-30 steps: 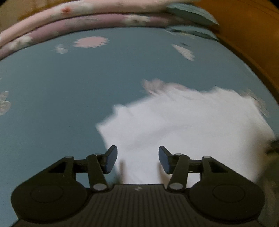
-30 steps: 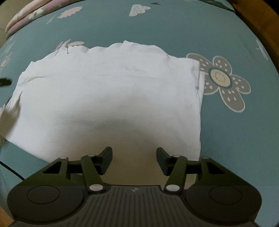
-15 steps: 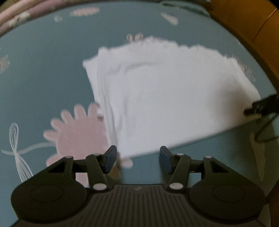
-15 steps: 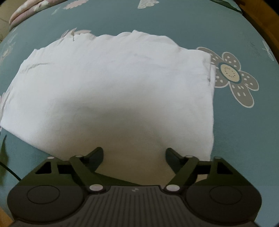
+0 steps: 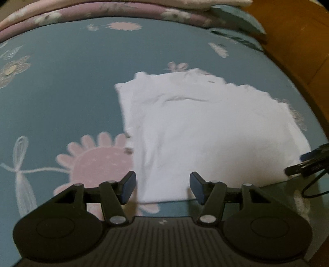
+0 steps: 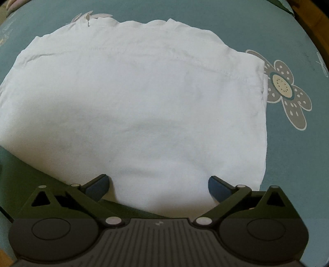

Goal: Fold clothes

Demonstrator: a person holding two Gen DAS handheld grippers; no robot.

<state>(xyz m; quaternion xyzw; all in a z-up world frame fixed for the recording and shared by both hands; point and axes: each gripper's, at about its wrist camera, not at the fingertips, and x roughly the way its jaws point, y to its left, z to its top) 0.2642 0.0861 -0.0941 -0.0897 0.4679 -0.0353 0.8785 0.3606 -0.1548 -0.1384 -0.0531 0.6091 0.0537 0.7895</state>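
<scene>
white shirt (image 6: 133, 106) is lying flat in a neat folded square on the blue flowery bedsheet (image 5: 61, 86) | we are holding left tongs (image 5: 162, 188) and right tongs (image 6: 158, 185) open, gripping nothing | folding is looking mostly done

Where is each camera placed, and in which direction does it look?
Left wrist: sits on the left gripper, looks forward and down across the white garment toward the pink bedding; its open fingers show, and the other gripper at the right edge.
Right wrist: sits on the right gripper, looks down over the garment's near edge; only its open fingers show.
Shared: the same folded white garment on the teal floral sheet.
</scene>
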